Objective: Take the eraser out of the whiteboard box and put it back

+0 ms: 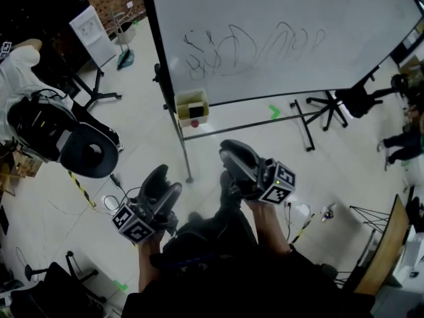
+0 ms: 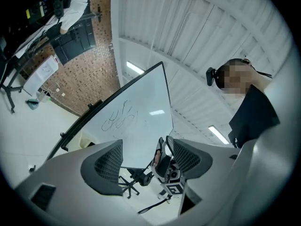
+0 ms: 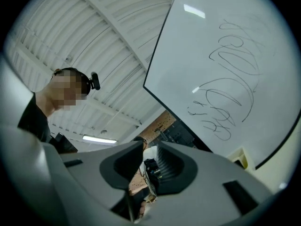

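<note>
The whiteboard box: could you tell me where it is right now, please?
In the head view the whiteboard box hangs at the whiteboard's lower left corner, atop the stand's post.

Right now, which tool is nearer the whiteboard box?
Right, narrowly, judging by the head view. The right tool sits below and right of the whiteboard box; the left tool sits further below, slightly left. Neither touches it.
</note>
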`<state>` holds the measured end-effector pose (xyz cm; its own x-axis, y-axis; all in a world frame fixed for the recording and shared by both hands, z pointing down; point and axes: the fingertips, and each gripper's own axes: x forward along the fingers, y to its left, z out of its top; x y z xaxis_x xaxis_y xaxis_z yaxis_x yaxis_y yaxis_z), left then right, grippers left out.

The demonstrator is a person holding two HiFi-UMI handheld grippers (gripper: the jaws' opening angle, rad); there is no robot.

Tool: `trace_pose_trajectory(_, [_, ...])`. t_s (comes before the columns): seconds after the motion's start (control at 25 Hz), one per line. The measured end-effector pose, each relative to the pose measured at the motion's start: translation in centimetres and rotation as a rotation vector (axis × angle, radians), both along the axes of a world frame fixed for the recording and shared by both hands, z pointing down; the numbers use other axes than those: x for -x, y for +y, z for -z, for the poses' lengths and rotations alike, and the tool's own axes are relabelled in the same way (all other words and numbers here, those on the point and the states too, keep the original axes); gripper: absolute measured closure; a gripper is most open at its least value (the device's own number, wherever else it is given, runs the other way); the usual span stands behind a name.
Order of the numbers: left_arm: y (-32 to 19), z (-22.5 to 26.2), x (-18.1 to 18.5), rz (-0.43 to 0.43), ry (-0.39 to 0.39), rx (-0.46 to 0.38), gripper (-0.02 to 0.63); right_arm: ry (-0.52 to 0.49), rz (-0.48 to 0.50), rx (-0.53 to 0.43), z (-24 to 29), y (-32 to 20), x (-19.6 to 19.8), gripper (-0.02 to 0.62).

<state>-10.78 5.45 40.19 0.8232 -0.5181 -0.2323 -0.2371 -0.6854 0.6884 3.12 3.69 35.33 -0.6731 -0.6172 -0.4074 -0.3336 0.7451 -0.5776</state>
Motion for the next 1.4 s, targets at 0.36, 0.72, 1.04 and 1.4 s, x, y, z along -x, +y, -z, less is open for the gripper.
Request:
trace_pose_trajectory(0.36, [6.1, -0.3, 2.4, -0.116, 0.089, 0.031, 0.275, 0.087, -0.110, 0.053, 0.4, 8.3, 3.2, 0.488])
trace_pose_trajectory(0.72, [6.2, -0.5, 3.1, -0.109, 0.152, 0.041, 0.275, 0.181, -0.100, 0.072, 1.3, 9.4, 4.6, 0.488])
trace_pose_trajectory(1.04, [7.5, 0.5, 2.1, -0.098, 0.115, 0.025, 0.275, 0.151, -0.055, 0.066, 1.3, 10.6, 4.4, 0.488])
trace_pose_trajectory(1.4, [11.9, 1.3, -1.7, -0.068, 0.074, 0.017, 0.275, 0.107, -0.014, 0.052, 1.5, 14.0, 0.9, 0.488])
